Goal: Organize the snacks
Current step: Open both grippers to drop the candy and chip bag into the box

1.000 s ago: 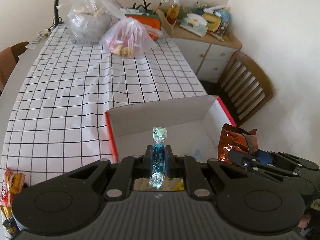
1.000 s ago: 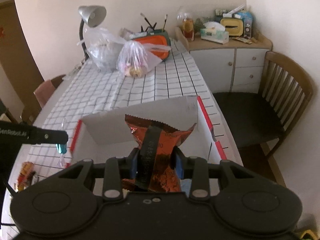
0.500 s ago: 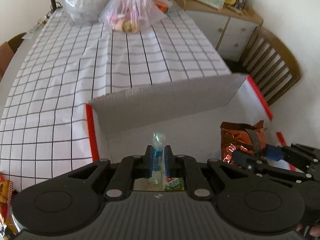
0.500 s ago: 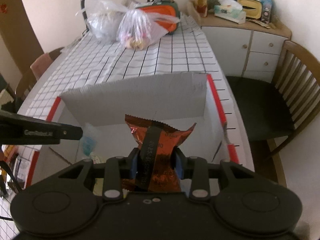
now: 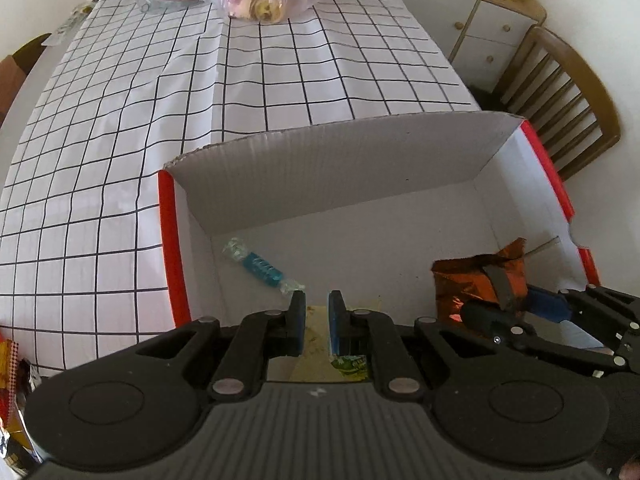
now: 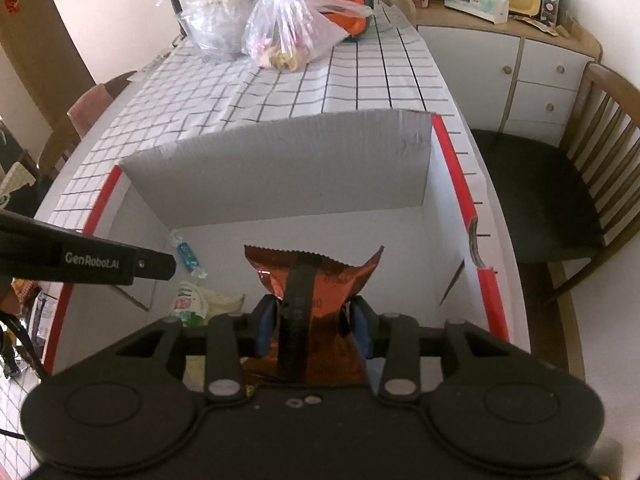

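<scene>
The left tool (image 5: 316, 304) hangs narrowly parted, holding nothing, above the box (image 5: 344, 168); the blue candy (image 5: 260, 267) lies on its floor. The right tool (image 6: 314, 312) grips the orange snack bag (image 6: 316, 280) over the box.

Blue twist-wrapped candy (image 5: 260, 266) flat on box floor (image 5: 380, 248); orange foil packet (image 6: 316, 280) upright.

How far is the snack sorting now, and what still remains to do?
Done: the blue candy lies on the floor of the box, beside a green-white packet; the left gripper is open and empty. In hand: the right gripper holds the orange bag over the box. Left: release it; wrappers remain outside at the left edge.
</scene>
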The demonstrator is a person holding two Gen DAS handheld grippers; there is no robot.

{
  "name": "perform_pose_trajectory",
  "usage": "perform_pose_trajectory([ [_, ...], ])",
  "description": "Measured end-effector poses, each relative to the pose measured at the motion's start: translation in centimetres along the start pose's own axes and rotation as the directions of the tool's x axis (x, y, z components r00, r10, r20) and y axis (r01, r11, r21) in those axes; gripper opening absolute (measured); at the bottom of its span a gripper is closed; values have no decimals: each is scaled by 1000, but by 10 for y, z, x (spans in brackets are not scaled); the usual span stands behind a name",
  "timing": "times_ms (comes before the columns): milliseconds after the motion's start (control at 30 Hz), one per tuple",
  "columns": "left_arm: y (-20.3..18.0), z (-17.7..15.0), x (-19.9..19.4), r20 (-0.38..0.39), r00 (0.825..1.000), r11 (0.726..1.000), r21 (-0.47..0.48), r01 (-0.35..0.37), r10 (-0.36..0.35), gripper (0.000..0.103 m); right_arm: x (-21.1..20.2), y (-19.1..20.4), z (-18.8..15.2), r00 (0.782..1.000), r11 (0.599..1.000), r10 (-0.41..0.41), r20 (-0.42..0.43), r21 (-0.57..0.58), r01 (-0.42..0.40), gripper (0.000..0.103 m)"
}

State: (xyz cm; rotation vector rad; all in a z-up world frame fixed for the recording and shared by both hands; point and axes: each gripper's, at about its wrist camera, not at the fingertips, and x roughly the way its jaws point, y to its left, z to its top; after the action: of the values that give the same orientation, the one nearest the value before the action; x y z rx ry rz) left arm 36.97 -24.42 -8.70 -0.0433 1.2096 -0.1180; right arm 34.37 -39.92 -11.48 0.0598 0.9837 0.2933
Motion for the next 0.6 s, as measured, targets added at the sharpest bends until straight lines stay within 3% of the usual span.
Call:
perform_pose_trajectory([
  [367, 11, -17, -29, 77, 997, 999, -39, 24, -21, 19, -28, 3, 0, 997, 999, 49, 56, -6, -48, 50],
  [467, 14, -24, -40, 108, 994, 999, -45, 31, -26, 28, -37, 8, -1, 995, 998, 60, 76, -12, -59, 55],
  [600, 19, -32, -53, 137, 990, 998, -51, 44, -37, 29, -50, 14, -4, 991, 996, 88, 105, -19, -86, 65],
])
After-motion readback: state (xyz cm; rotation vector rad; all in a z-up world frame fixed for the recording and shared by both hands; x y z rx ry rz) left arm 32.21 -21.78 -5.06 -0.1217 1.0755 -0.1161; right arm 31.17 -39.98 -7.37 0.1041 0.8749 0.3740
